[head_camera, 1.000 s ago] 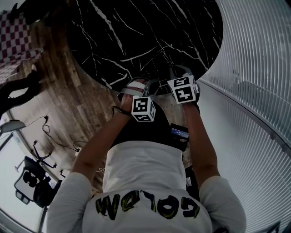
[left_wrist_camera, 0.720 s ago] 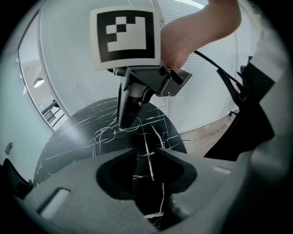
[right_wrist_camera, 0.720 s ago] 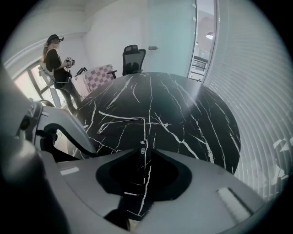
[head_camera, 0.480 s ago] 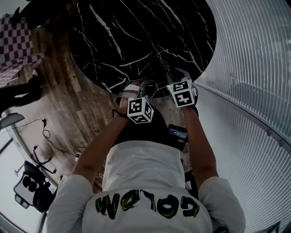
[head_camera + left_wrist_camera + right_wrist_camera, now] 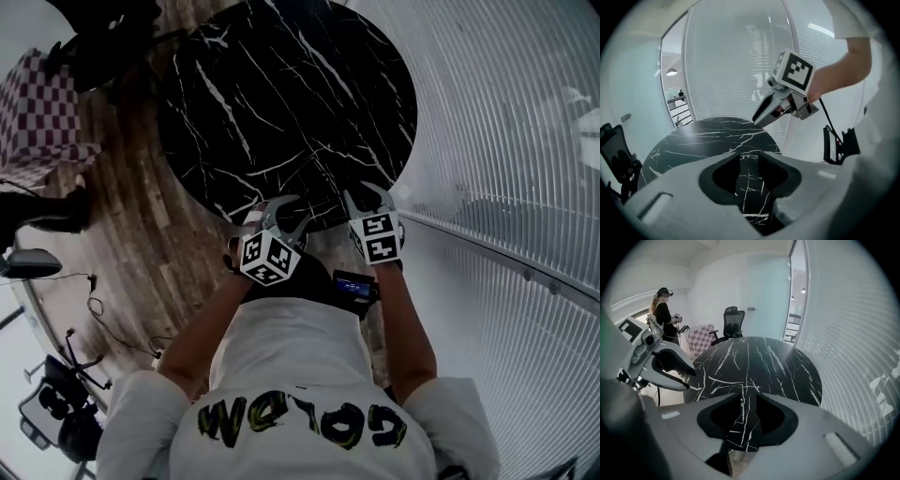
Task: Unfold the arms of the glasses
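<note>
Fingers (image 5: 679,187) of left gripper (image 5: 281,214) and right gripper (image 5: 368,195) apart, just been opening, nothing between them. Both hang over near rim of one round black desk (image 5: 281,94). Can't tell where glasses are. One office chair (image 5: 732,319) and one standing person (image 5: 663,310) beyond.

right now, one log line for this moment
left gripper: jaws just been opening, empty | right gripper: jaws just been opening, empty | glasses: not in view

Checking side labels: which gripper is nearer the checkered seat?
Left. The left gripper is at the table's near edge, on the checkered seat's side; the right gripper is beyond it. Both have just been opening, fingers empty.
</note>
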A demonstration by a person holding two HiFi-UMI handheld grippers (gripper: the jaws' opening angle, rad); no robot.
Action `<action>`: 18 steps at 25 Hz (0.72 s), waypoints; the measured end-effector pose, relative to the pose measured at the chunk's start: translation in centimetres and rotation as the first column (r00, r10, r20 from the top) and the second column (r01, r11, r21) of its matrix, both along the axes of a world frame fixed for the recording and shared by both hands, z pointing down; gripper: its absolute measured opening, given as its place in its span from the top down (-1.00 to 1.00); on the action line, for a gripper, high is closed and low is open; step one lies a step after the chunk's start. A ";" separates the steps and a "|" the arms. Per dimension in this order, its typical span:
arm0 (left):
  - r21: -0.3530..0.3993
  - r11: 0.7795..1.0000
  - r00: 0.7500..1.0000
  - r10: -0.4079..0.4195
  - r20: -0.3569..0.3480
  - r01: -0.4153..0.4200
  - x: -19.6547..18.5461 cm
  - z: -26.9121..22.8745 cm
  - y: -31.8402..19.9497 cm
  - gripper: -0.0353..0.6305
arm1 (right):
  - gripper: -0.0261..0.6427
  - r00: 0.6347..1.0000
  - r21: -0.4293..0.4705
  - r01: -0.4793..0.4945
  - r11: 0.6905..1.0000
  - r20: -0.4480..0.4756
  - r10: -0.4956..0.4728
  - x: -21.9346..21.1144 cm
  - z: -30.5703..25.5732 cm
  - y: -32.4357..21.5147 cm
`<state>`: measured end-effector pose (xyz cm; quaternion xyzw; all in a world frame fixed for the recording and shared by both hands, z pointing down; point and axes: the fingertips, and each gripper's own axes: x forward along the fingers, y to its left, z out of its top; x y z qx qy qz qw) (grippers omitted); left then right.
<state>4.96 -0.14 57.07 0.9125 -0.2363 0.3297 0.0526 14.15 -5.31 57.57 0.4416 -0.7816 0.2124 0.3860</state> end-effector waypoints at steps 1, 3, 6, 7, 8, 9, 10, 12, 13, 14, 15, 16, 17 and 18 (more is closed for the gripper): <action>-0.004 1.000 1.000 -0.017 -0.022 0.017 -0.3 -1.0 -0.1 0.52 | 0.59 1.000 0.014 -0.008 1.000 0.007 0.008 0.3 -0.9 0.1; -0.009 0.999 0.997 -0.049 -0.068 0.048 -0.8 -3.3 -0.4 0.52 | 0.59 1.000 0.048 -0.024 0.999 0.021 0.023 0.8 -2.9 0.3; -0.012 0.996 0.986 -0.090 -0.138 0.089 -1.3 -7.0 -0.9 0.52 | 0.62 0.998 0.105 -0.047 0.993 0.053 0.042 1.5 -6.4 0.6; -0.013 0.995 0.982 -0.102 -0.162 0.101 -1.4 -8.3 -0.9 0.53 | 0.63 0.997 0.122 -0.053 0.991 0.070 0.045 1.6 -7.6 0.8; -0.015 0.993 0.976 -0.114 -0.187 0.113 -1.5 -9.5 -1.0 0.55 | 0.65 0.995 0.136 -0.057 0.989 0.087 0.046 1.6 -8.8 1.1; -0.017 0.992 0.969 -0.124 -0.213 0.124 -1.5 -10.8 -1.1 0.57 | 0.67 0.994 0.150 -0.059 0.987 0.103 0.044 1.5 -10.1 1.3; -0.016 0.991 0.962 -0.132 -0.239 0.132 -1.5 -12.1 -1.2 0.57 | 0.68 0.992 0.166 -0.060 0.984 0.118 0.041 1.3 -11.4 1.5; -0.003 0.989 0.948 -0.140 -0.286 0.146 -1.4 -14.7 -1.5 0.59 | 0.72 0.989 0.208 -0.064 0.976 0.146 0.034 0.8 -14.2 1.7; 0.004 0.989 0.941 -0.142 -0.308 0.151 -1.3 -16.0 -1.7 0.60 | 0.73 0.986 0.231 -0.067 0.971 0.162 0.030 0.4 -15.7 1.7; 0.008 0.988 0.933 -0.144 -0.331 0.155 -1.3 -17.3 -1.7 0.61 | 0.77 0.983 0.253 -0.070 0.965 0.181 0.024 0.0 -17.1 1.9; 0.011 0.987 0.924 -0.145 -0.353 0.159 -1.2 -18.5 -1.7 0.63 | 0.78 0.979 0.274 -0.074 0.959 0.202 0.017 -0.5 -18.4 2.0; 0.015 0.987 0.917 -0.144 -0.373 0.161 -1.1 -19.7 -1.6 0.66 | 0.80 0.974 0.294 -0.077 0.953 0.226 0.009 -1.0 -19.8 2.3; 0.021 0.987 0.910 -0.140 -0.390 0.161 -1.1 -20.9 -1.5 0.67 | 0.81 0.968 0.313 -0.080 0.946 0.250 0.000 -1.5 -21.1 2.5; 0.029 0.987 0.903 -0.135 -0.407 0.161 -1.0 -22.0 -1.4 0.69 | 0.83 0.962 0.330 -0.083 0.940 0.272 -0.011 -2.1 -22.3 2.7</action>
